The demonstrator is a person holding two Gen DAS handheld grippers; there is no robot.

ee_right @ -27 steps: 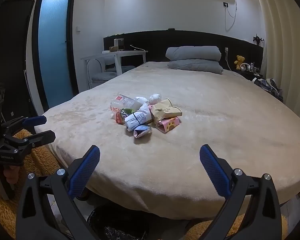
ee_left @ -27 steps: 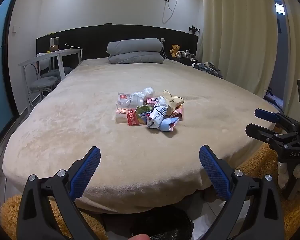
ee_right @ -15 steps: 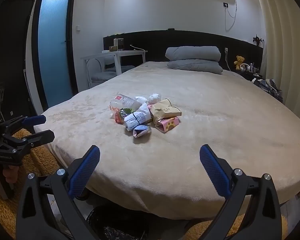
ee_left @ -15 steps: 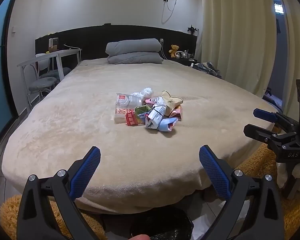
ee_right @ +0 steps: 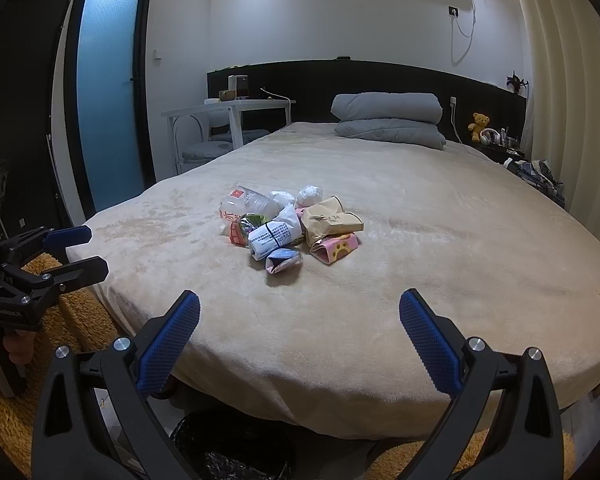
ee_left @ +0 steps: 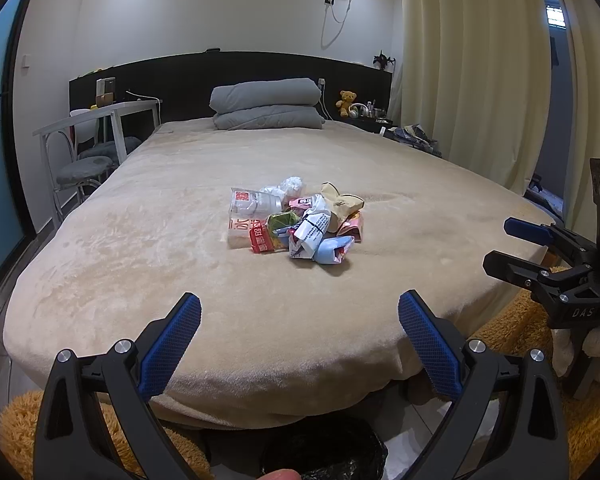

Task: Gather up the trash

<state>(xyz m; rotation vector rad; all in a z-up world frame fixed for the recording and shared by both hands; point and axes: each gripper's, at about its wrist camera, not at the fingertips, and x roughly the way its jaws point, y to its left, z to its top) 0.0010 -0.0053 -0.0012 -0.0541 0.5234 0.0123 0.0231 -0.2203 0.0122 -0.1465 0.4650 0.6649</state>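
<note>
A pile of trash lies in the middle of the beige bed: a crushed clear bottle, crumpled paper, wrappers, a tan paper bag. It also shows in the right wrist view. A bin lined with a black bag stands on the floor under the bed's near edge, also in the right wrist view. My left gripper is open and empty, short of the bed's near edge. My right gripper is open and empty beside it, seen from the left wrist view.
Folded grey bedding lies at the headboard. A white table and chairs stand left of the bed. Curtains hang on the right. An orange shaggy rug covers the floor around the bed's foot.
Both views have shifted only slightly; the pile sits a touch lower and nearer. Both grippers stay open and empty.
</note>
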